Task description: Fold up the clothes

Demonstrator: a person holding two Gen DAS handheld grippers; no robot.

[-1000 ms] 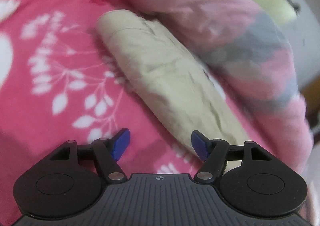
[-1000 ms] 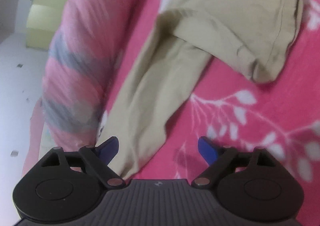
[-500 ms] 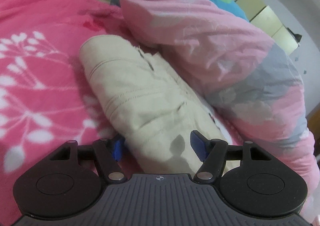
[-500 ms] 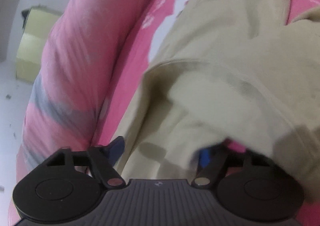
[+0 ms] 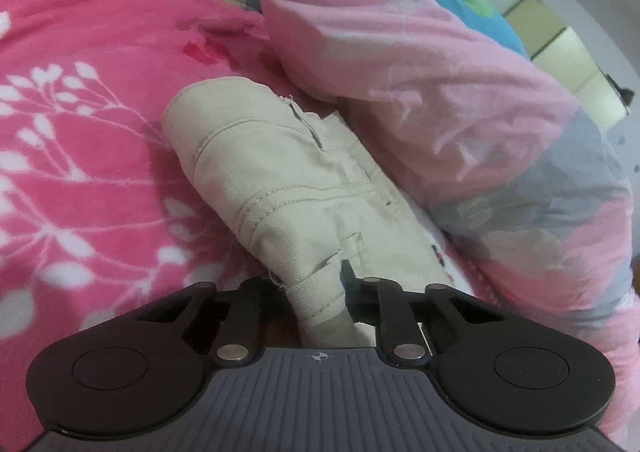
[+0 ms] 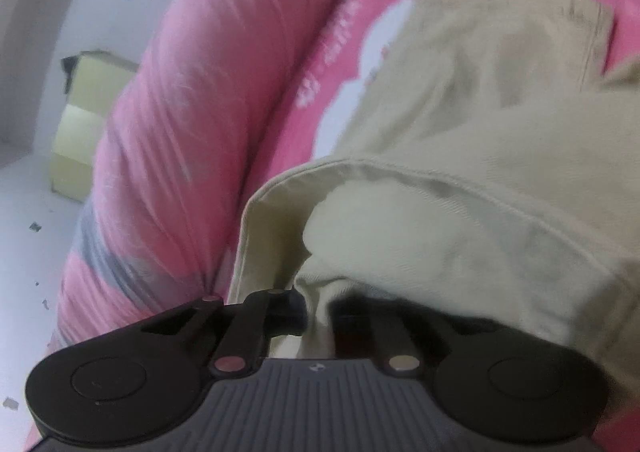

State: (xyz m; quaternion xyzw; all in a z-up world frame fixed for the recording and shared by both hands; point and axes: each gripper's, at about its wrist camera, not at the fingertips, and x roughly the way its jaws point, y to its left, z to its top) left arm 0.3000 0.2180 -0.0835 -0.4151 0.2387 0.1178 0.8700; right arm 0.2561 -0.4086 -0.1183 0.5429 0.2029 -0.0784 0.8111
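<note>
Beige trousers (image 5: 280, 187) are laid on the pink floral bedspread (image 5: 80, 171), touching the rolled pink quilt (image 5: 440, 99). Left gripper (image 5: 316, 292): jaws have just been closing and are now pinched on a stitched hem end. Right gripper (image 6: 318, 312): likewise just closed, clamped on a bunched fold of the trousers (image 6: 460, 131). The cloth is judged a soft, light twill, limp, not slippery; seamed hems are judged the firmest holds.
</note>
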